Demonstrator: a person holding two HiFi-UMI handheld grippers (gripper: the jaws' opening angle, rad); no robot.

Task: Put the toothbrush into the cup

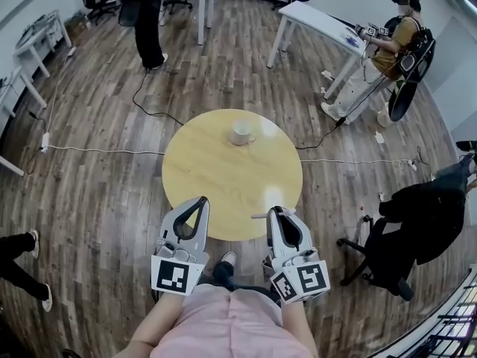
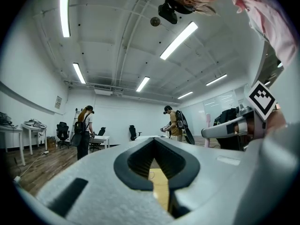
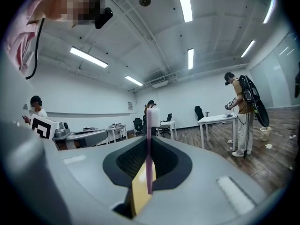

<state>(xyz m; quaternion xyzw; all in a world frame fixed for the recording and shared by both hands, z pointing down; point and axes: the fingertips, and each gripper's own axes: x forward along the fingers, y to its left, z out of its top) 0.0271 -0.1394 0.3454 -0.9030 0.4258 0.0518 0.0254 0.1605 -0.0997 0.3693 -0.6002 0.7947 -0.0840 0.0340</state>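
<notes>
A white cup [image 1: 242,133] stands on the far part of the round yellow table [image 1: 216,185]. My right gripper [image 1: 274,212] hovers over the table's near edge, shut on a pink toothbrush [image 1: 259,216] that sticks out sideways to the left. In the right gripper view the toothbrush [image 3: 149,163] stands upright between the jaws of the right gripper [image 3: 149,139], white bristle head on top. My left gripper [image 1: 201,201] sits beside it at the near edge, shut with nothing held. The left gripper view shows only a thin gap at the left gripper [image 2: 154,142].
A black office chair [image 1: 417,230] stands right of the table. A white desk [image 1: 317,24] with a person [image 1: 395,43] beside it is at the back right. Another person [image 1: 149,21] stands back left. A cable [image 1: 97,151] crosses the wooden floor.
</notes>
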